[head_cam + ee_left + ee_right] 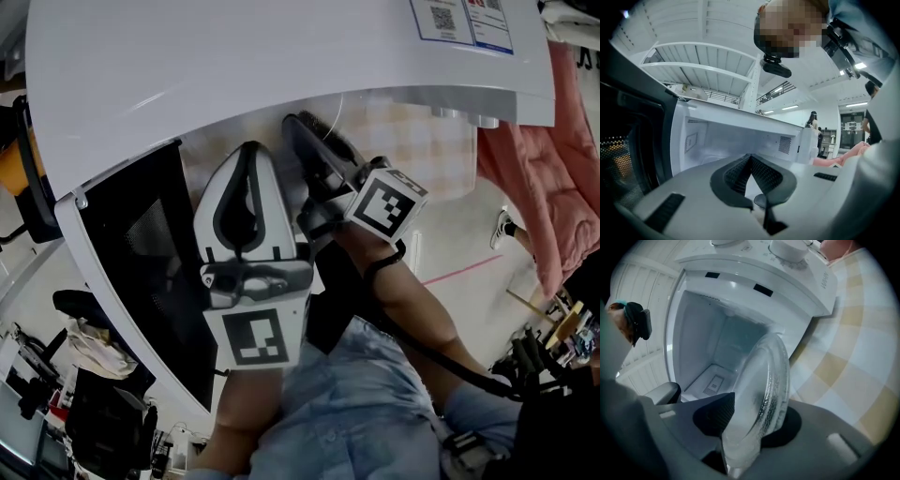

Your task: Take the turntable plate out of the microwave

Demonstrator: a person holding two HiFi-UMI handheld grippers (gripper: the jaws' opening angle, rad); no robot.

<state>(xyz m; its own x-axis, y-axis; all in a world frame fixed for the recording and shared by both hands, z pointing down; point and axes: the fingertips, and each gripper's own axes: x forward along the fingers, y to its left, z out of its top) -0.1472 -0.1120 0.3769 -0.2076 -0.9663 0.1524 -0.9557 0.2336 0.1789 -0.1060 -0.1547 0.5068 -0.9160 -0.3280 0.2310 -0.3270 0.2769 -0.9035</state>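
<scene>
While the right hand-held gripper (764, 408) stands spread around the plate (761, 373), outside the microwave (754, 282), it should next back away cleanly.

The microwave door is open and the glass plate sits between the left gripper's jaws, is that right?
No. The glass plate stands between the right gripper's jaws, not the left gripper's; the right gripper view shows it. The microwave door is open.
</scene>
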